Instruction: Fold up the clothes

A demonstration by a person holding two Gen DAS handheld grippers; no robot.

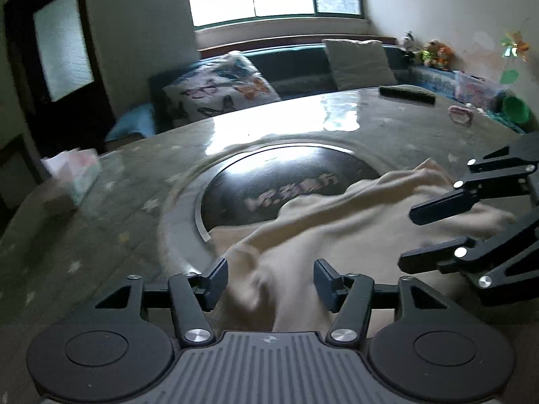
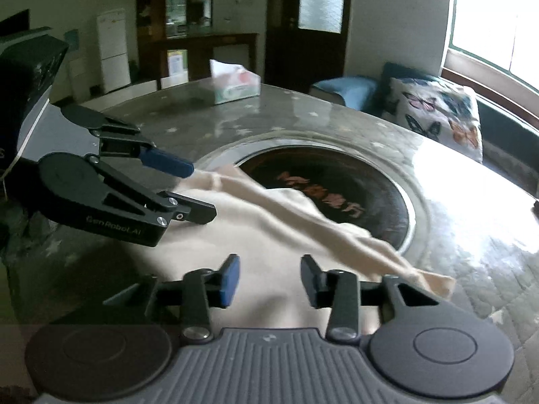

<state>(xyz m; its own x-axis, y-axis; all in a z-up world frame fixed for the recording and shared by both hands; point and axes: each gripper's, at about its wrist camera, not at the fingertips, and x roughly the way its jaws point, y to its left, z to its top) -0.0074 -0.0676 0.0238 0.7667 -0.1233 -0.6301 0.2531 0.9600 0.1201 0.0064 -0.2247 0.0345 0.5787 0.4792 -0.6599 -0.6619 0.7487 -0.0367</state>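
A cream garment (image 1: 337,235) (image 2: 269,235) lies spread on the near part of the round table (image 1: 134,202), with a long fold ridge running across it and over the dark round inset (image 1: 286,175) (image 2: 337,185). My left gripper (image 1: 269,279) stands open just above the garment's left end; blurred cloth rises between its fingers, and the pads do not press on it. From the right wrist view the left gripper (image 2: 202,190) hovers over that end. My right gripper (image 2: 269,274) is open over flat cloth, with nothing pinched. It shows at the right of the left wrist view (image 1: 414,235).
A tissue box (image 1: 74,175) (image 2: 235,80) sits at the table's far side. A black flat object (image 1: 407,94) and a small pink item (image 1: 460,112) lie near the far right edge. A bench with a butterfly cushion (image 1: 219,87) (image 2: 438,118) runs behind the table.
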